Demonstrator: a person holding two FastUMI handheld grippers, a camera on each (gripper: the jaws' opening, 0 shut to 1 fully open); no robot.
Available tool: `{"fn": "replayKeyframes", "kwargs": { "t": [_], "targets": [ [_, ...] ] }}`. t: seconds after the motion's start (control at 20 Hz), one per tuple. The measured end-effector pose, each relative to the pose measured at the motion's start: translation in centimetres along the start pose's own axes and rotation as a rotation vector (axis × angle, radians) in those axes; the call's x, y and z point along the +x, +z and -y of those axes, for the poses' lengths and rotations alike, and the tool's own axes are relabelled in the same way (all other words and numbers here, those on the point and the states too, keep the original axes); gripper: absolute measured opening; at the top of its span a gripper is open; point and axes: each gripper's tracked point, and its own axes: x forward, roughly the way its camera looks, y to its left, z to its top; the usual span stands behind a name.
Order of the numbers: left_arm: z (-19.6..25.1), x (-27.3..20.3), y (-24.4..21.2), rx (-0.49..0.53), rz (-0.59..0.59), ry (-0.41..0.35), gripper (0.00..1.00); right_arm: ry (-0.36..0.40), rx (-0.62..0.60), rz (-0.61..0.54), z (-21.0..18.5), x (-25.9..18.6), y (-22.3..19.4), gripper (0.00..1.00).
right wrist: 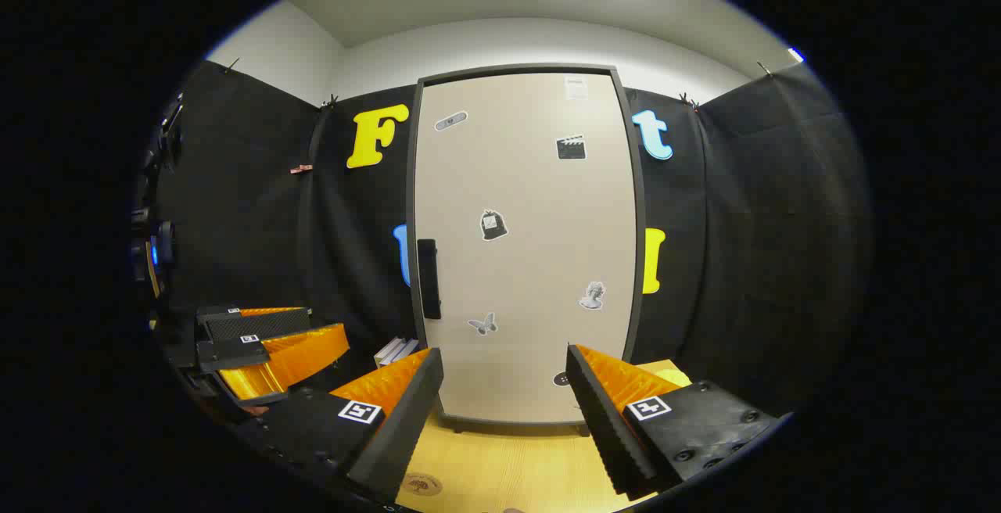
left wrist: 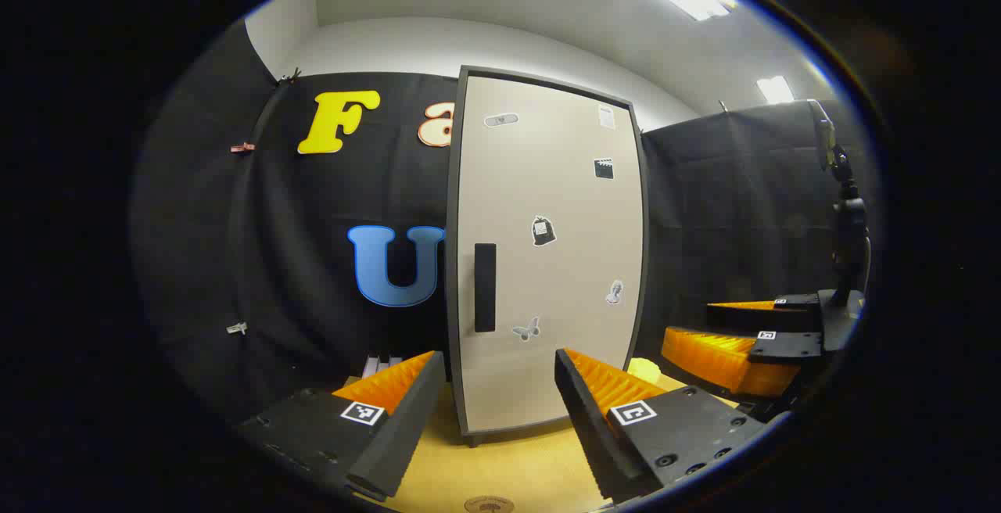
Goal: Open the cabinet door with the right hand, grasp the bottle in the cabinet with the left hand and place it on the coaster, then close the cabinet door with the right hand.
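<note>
Matte beige cabinet door [right wrist: 524, 247] shut, slim black handle [right wrist: 428, 278] – left gripper [left wrist: 496, 396], right gripper [right wrist: 504, 399] both gaping, empty.

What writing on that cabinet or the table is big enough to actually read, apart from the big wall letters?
No text is readable.
White slip at the top of the cabinet door: too small to read.
Other door stickers: pictures, no words.
Round brown mark on the table: blurred.
Square markers on the right tool: patterns, not words.

Beige cabinet door [right wrist: 524, 247] shut, upright; round coaster [right wrist: 423, 485] on tabletop.
</note>
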Motion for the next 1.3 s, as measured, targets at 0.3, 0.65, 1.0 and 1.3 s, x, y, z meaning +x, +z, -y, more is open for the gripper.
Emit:
{"fn": "replayKeyframes", "kwargs": {
  "t": [0.3,0.65,1.0,1.3],
  "targets": [
    [-0.3,0.9,0.2,0.017,0.013,-0.004,0.9,-0.001,0.01,0.007,-0.4,0.9,0.3,0.98],
    [-0.6,0.9,-0.1,0.012,-0.001,0.015,0.89,-0.008,-0.005,0.009,-0.3,1.1,0.2,0.98],
    [-0.9,0.9,-0.5,0.016,-0.009,0.028,0.89,0.011,-0.007,0.003,-0.9,1.9,0.2,0.98],
    [-2.5,0.5,-0.7,0.035,-0.009,0.048,0.89,0.037,-0.001,-0.001,-2.6,3.4,0.3,0.98]
  ]
}}
